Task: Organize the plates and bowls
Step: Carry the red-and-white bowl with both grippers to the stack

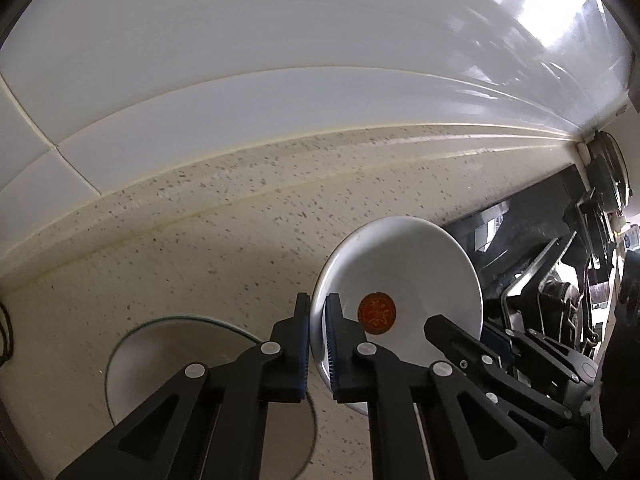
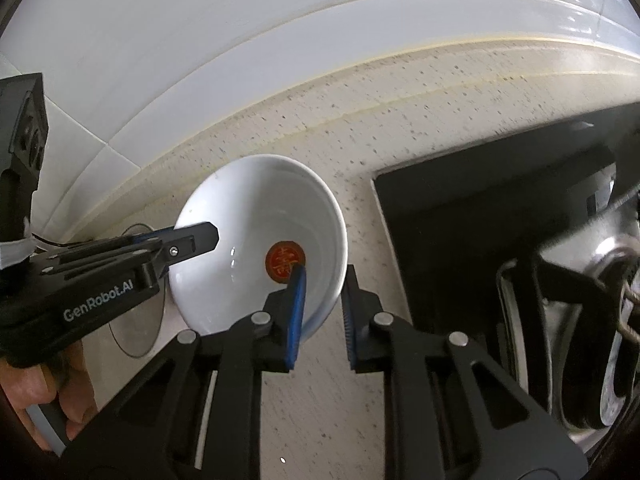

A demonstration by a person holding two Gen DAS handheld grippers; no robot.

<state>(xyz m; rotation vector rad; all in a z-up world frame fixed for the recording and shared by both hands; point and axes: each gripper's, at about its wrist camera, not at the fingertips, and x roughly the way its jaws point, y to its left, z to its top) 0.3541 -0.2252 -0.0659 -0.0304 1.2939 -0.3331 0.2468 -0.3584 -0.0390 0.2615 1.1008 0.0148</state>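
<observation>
While both tools point steeply down at the same dish, the findings run near to far as follows.

Left tool [image 1: 318, 336]: jaws nearly together, clamped on the left rim of the bowl, one blue pad outside the wall and one inside.
Right tool [image 2: 324, 316]: jaws drawn in on the bowl's near-right rim; the left pad sits inside the bowl by the red seal, the right pad outside the wall. Contact of the outer pad with the wall cannot be told for certain.
Hand [image 2: 44, 392]: a person's hand grips the handle of the left tool at the lower left of the right wrist view.
Bowl [image 1: 404, 264]: white, with a round red seal on the inside bottom; held at two opposite rims, above or on the worktop, which of the two cannot be told.
Glass plate [image 1: 168, 352]: clear, round, lying flat on the worktop just left of the bowl, partly under the left tool.
Worktop [image 1: 200, 232]: cream, speckled stone.
Stove [image 2: 460, 216]: black surface set into the worktop, right of the bowl.
Wall [image 1: 280, 40]: white tiles behind the worktop.
</observation>
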